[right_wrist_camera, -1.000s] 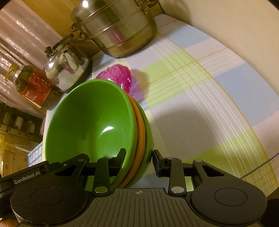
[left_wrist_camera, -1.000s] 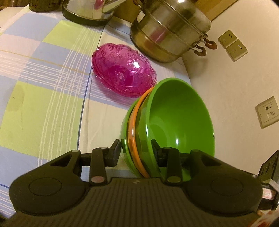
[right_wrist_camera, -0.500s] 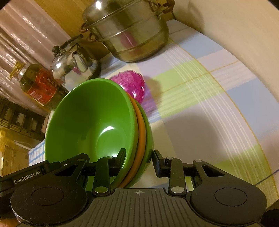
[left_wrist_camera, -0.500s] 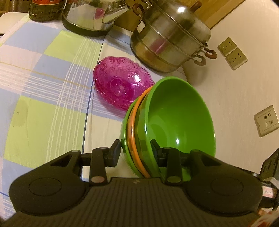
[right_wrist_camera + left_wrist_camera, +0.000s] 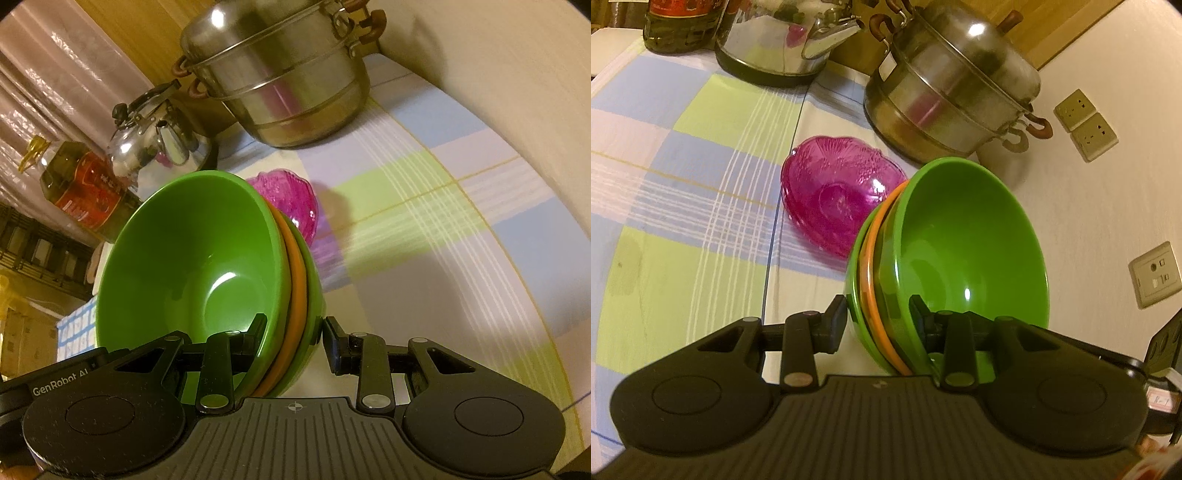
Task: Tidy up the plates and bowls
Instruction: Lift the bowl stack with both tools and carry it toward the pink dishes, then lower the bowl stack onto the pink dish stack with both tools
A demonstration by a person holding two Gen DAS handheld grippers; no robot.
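Observation:
A nested stack of three bowls (image 5: 960, 251), green inside orange inside green, is held up off the checked tablecloth (image 5: 683, 266) by both grippers. My left gripper (image 5: 879, 317) is shut on the stack's rim, one finger inside and one outside. My right gripper (image 5: 295, 332) is shut on the opposite rim of the same stack (image 5: 199, 258). A pink glass bowl (image 5: 834, 192) sits on the cloth just beyond the stack; it also shows in the right wrist view (image 5: 291, 199).
A steel steamer pot (image 5: 953, 96) stands at the back by the wall, a steel kettle (image 5: 779, 40) to its left, and an oil bottle (image 5: 81, 188) beyond that. Wall sockets (image 5: 1086, 125) are on the right wall.
Both grippers have carried the bowl stack backward and upward; the pink bowl, pot and kettle now appear farther off and lower in view. The grip is unchanged.

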